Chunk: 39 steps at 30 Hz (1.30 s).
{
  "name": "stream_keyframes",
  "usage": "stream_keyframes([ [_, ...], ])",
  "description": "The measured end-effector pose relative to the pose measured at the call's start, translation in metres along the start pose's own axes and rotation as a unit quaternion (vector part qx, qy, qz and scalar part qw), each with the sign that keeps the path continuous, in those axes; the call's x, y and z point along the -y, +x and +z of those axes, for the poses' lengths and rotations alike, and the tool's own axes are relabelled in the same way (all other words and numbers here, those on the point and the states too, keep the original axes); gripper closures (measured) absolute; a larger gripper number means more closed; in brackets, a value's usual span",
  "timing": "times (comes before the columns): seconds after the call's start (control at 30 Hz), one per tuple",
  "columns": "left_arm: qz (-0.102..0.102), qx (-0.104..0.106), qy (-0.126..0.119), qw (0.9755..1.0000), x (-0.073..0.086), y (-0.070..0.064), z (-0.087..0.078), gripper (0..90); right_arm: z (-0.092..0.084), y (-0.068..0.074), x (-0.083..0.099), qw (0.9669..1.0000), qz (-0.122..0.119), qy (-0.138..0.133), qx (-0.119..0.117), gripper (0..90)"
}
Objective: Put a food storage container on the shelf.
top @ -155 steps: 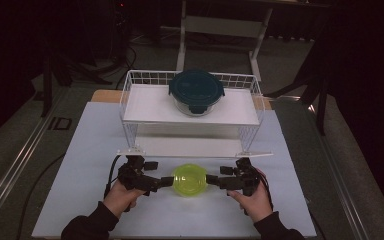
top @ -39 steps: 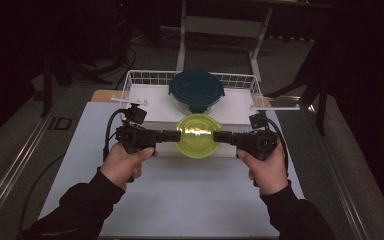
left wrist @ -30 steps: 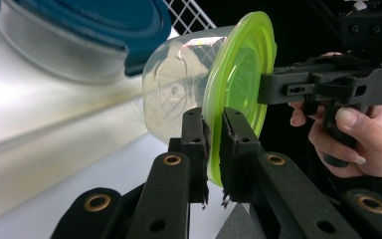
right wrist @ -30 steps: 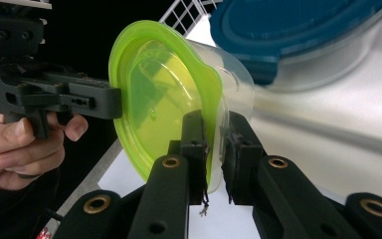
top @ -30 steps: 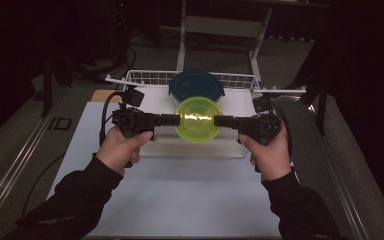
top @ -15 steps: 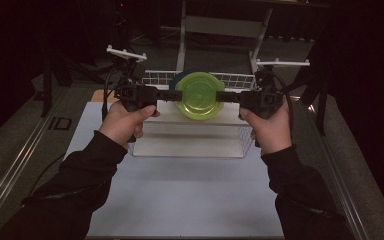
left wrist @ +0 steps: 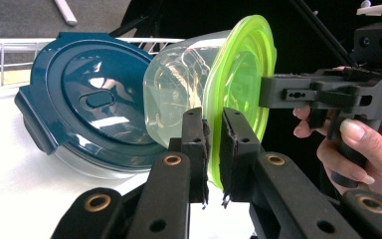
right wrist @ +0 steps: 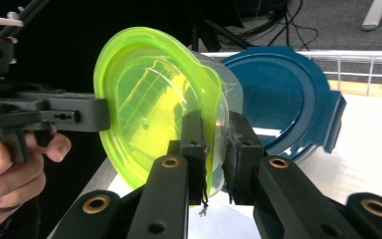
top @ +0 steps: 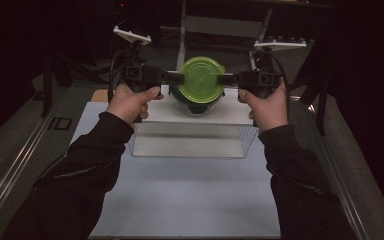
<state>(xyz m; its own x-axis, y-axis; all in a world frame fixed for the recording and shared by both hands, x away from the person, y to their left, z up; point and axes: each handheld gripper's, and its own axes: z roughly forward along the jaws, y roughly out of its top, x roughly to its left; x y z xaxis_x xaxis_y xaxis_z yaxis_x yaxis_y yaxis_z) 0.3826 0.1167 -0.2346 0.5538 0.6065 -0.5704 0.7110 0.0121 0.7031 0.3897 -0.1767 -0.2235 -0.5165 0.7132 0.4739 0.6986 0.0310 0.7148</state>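
Both hands risen, left gripper (top: 176, 78) and right gripper (top: 225, 79) clamping green-lidded container (top: 199, 80).

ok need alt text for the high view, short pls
Two hands hold a left hand-held gripper and a right hand-held gripper clamped on opposite rim edges of a clear container with a green lid, raised over a blue-lidded container on a white wire rack.

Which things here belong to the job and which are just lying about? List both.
In the job:
- green-lidded tub, held in the air between both grippers
- left gripper, shut on its rim
- right gripper, shut on its rim
- blue-lidded tub, right under it
- wire rack

Lying about:
- table
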Motion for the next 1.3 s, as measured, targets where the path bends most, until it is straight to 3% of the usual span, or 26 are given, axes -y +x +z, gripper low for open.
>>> stream_keyframes([
  [0.57, -0.043, 0.014, 0.011, 0.9989, -0.001, 0.021, 0.015, 81.0, 0.014, -0.015, -0.005, 0.9995, 0.024, 0.022, 0.006, 80.1],
  [0.87, -0.046, 0.002, -0.007, 0.9989, -0.004, 0.025, 0.022, 77.8, 0.021, -0.018, -0.017, 0.9988, 0.037, 0.028, 0.015, 77.5],
  [1.07, -0.039, -0.028, -0.022, 0.9986, -0.005, 0.025, 0.029, 68.6, 0.029, -0.021, -0.02, 0.9983, 0.047, 0.023, 0.028, 72.9],
  [1.17, -0.046, -0.021, -0.033, 0.9982, -0.006, 0.028, 0.032, 67.9, 0.031, -0.025, -0.022, 0.9979, 0.055, 0.02, 0.027, 73.1],
  [1.3, -0.046, -0.026, -0.036, 0.9979, -0.007, 0.028, 0.034, 65.2, 0.034, -0.027, -0.024, 0.9972, 0.065, 0.021, 0.03, 72.6],
])
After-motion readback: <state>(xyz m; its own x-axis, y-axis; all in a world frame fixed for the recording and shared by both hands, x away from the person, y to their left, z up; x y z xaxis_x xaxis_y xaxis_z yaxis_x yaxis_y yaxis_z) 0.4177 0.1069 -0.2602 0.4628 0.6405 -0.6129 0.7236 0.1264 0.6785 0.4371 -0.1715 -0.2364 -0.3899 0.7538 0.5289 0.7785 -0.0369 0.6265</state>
